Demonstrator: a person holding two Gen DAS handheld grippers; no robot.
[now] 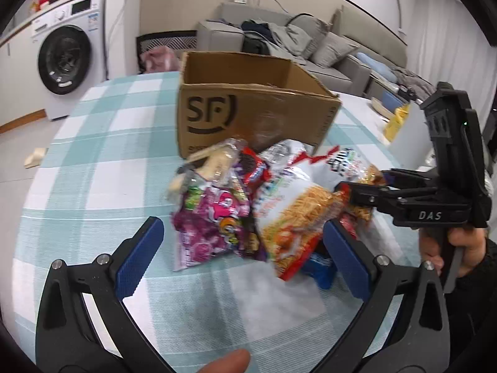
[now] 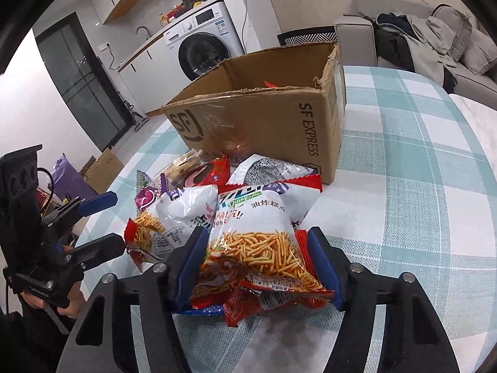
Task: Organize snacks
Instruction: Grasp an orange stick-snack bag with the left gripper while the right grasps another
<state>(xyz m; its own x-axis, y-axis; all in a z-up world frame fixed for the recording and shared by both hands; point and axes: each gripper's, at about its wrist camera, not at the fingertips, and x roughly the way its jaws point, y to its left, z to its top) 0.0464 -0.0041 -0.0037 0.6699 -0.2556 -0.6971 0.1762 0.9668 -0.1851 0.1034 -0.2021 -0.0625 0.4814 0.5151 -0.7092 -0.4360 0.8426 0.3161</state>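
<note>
Snack bags (image 2: 217, 205) heaped, lower ones hidden, right fingers (image 2: 323, 264) pinching fries bag (image 2: 261, 248), left fingers (image 1: 139, 258) spread.

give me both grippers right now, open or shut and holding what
Left gripper: open, holding nothing, poised at the near edge of the snack pile.
Right gripper: shut on the fried-stick snack bag.

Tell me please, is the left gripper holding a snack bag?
No, the left gripper stands open, its pads clear of the bags.
</note>
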